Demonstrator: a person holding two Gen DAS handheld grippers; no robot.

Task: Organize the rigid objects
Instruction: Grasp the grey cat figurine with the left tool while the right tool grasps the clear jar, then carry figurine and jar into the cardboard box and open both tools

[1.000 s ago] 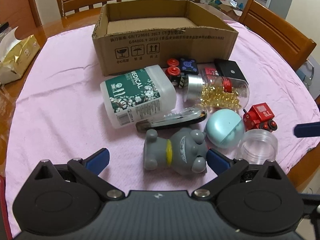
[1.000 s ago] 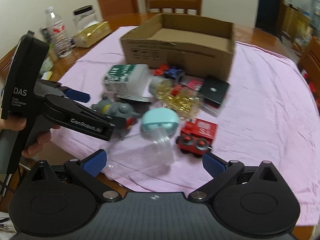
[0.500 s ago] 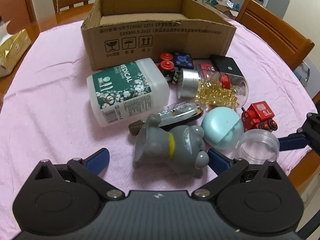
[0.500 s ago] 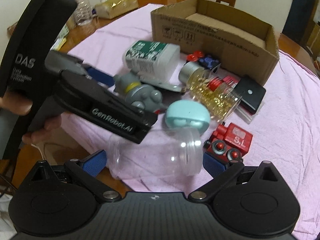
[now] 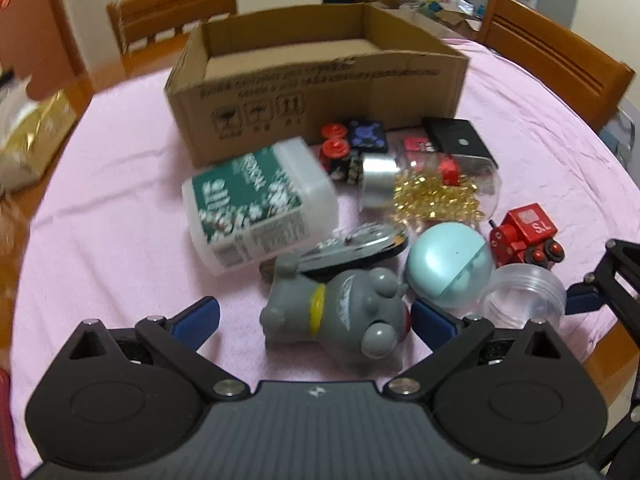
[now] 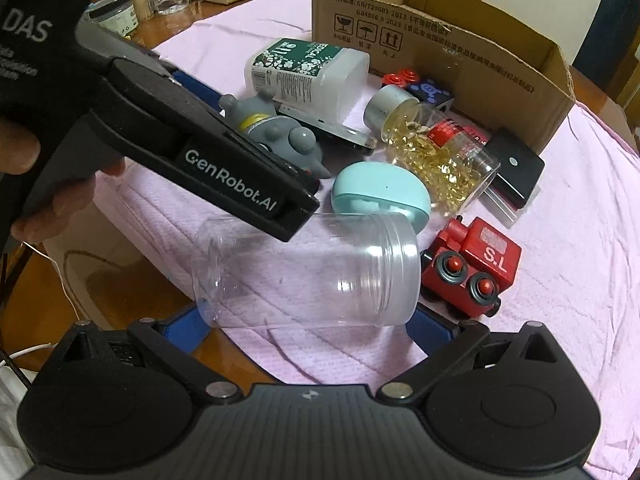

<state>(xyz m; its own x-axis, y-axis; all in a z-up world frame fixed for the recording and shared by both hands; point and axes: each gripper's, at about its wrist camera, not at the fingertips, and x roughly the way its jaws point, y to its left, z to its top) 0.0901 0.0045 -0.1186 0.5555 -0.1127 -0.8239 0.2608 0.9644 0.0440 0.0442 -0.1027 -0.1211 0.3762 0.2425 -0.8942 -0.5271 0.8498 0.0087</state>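
Note:
A grey cat toy (image 5: 340, 320) lies on its side on the pink cloth between the fingers of my left gripper (image 5: 314, 316), which is open; the toy sits nearer the right finger. A clear empty jar (image 6: 308, 276) lies on its side between the fingers of my right gripper (image 6: 308, 326), also open. The jar (image 5: 520, 296) shows at the right of the left wrist view too. Behind stands an open cardboard box (image 5: 320, 92), empty as far as I can see. The left gripper's body (image 6: 200, 152) hangs over the cat toy (image 6: 272, 128).
Crowded ahead are a white medical bottle (image 5: 260, 200), a jar of gold capsules (image 5: 432, 196), a teal egg-shaped case (image 5: 448, 268), a red toy train (image 5: 524, 236), a black box (image 5: 460, 140) and a flat dark tool (image 5: 352, 248). Wooden chairs ring the table.
Both grippers have moved forward. The cat toy now lies between the left fingers, and the clear jar between the right fingers. Neither pair of fingers has narrowed.

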